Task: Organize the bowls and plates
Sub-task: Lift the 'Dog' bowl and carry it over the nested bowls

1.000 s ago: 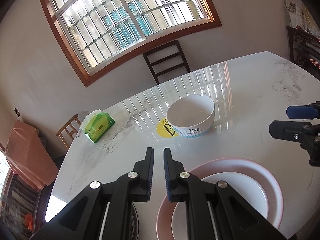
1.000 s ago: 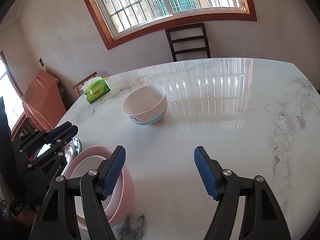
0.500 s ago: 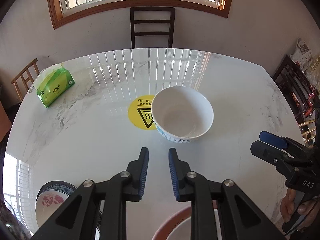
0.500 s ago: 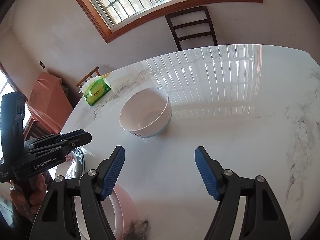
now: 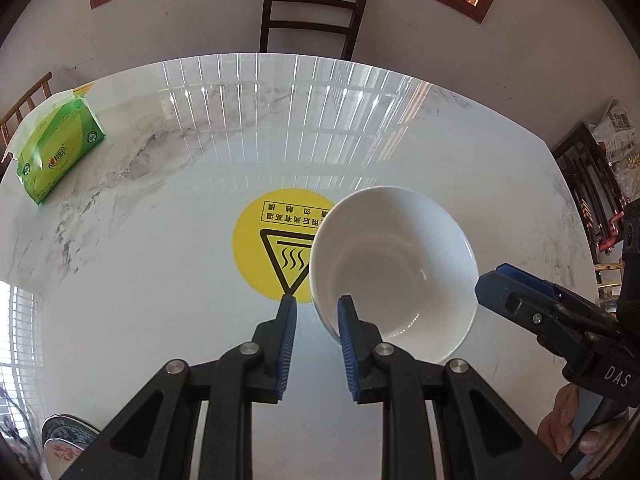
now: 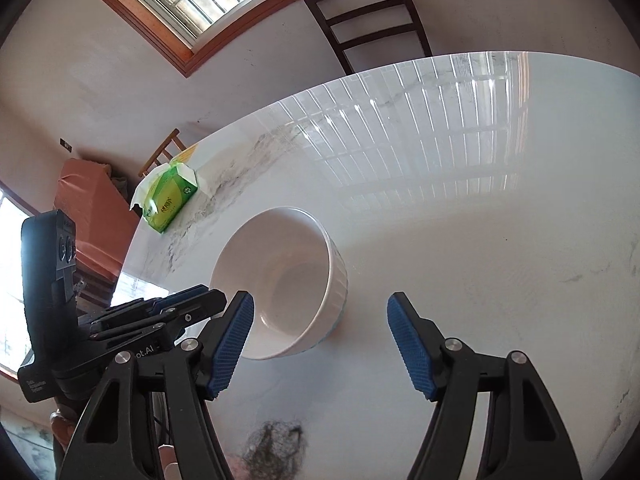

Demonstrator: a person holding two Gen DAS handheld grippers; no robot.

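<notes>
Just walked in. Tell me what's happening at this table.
A person holds a two-finger gripper in each hand over a marble table, tidying dishes. Both are closing in on the white bowl, which partly covers a yellow warning sticker. The left gripper has its jaws a little apart, straddling the bowl's near rim, not clearly clamped. The right gripper has wider jaws and holds nothing; the bowl sits just ahead of it. A green tissue pack lies at the far edge.

Patterned plate [image 5: 66, 444] cut off at frame corner; dark blurred patch [image 6: 276, 450] on table [image 6: 480, 240] unidentifiable.
</notes>
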